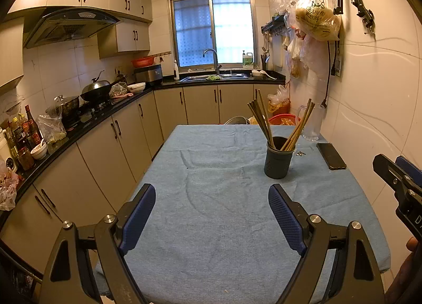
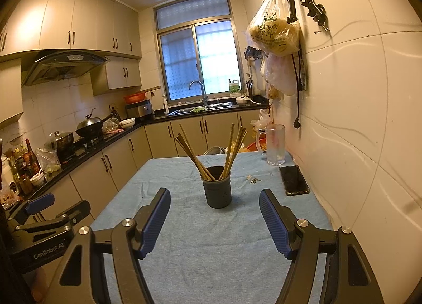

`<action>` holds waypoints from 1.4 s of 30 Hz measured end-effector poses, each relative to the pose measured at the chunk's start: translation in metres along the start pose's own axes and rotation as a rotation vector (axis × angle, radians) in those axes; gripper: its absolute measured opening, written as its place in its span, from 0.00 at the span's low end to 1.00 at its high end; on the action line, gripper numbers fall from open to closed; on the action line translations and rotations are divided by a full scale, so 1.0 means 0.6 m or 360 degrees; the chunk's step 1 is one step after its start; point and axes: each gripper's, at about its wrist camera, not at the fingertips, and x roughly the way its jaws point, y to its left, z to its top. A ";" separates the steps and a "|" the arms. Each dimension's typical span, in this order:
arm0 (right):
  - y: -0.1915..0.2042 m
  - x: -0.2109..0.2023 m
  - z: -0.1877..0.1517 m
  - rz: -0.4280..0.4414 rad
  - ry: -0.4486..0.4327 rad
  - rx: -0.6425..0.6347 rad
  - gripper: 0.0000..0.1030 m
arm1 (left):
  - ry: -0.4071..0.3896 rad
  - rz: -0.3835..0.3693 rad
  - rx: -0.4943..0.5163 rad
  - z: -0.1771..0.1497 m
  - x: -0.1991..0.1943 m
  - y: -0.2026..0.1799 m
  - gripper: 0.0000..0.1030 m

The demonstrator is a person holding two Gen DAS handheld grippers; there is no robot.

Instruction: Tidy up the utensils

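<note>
Right wrist view: both tongs, left tongs (image 1: 212, 221) and right tongs (image 2: 215, 222), are hanging open and empty, since chopsticks (image 2: 211, 153) are already standing in holder (image 2: 217, 189) at frame centre.

A wrinkled matt blue cloth (image 2: 211, 238) covers the surface, on it a matt dark plastic cup (image 2: 217, 189) of wooden chopsticks (image 2: 196, 157), a glossy black phone (image 2: 294, 180) and a frosted glass mug (image 2: 275, 144), beside glossy wall tiles (image 2: 356, 119).

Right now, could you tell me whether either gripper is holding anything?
Nothing is held: the left gripper and right gripper are both open, short of the chopstick holder.
</note>
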 end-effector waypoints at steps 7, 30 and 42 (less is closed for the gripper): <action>0.001 -0.001 0.000 0.0000 -0.0001 0.0002 0.71 | 0.0007 0.0000 0.0001 -0.002 -0.001 0.002 0.85; 0.001 -0.004 0.004 0.0013 -0.0004 -0.0008 0.71 | -0.0005 0.0010 0.0003 -0.001 -0.001 0.003 0.85; 0.002 -0.002 0.006 0.0009 0.0000 -0.0015 0.71 | 0.0002 0.0007 0.0002 -0.001 0.003 0.004 0.85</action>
